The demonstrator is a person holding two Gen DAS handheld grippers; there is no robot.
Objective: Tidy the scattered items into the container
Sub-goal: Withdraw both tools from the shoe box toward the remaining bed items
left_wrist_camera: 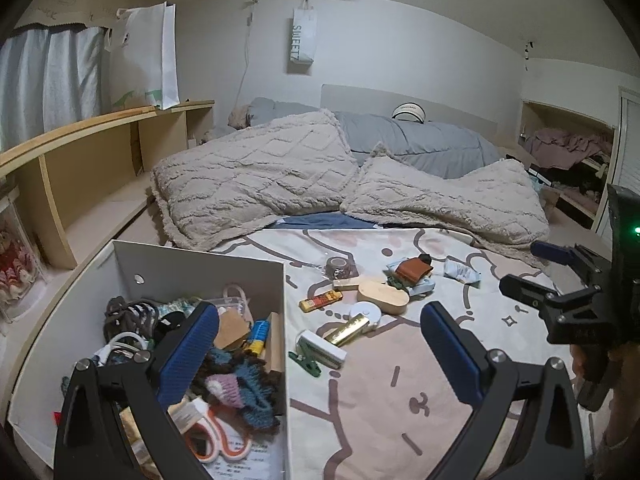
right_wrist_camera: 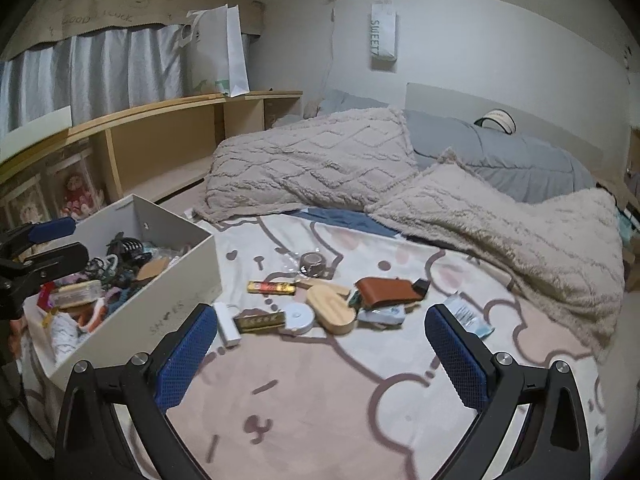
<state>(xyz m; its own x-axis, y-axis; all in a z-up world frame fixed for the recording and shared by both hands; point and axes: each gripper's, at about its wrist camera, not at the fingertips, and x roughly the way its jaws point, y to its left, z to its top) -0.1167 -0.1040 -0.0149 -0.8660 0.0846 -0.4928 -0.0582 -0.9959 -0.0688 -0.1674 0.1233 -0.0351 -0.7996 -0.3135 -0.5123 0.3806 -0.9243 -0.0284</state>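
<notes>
Both the left gripper (left_wrist_camera: 320,344) and right gripper (right_wrist_camera: 320,344) are wide open and hold nothing, the box (right_wrist_camera: 176,280) sits left, so next grab maybe the white bar (right_wrist_camera: 227,322) nearby.

A white open box (right_wrist_camera: 176,276) sits on the bedspread, already heaped with yarn and scissors (left_wrist_camera: 218,436). Just right of it lie the strays: a gold bar (right_wrist_camera: 259,321), wooden case (right_wrist_camera: 332,306), brown leather pouch (right_wrist_camera: 386,291), tape roll (right_wrist_camera: 313,262).
</notes>
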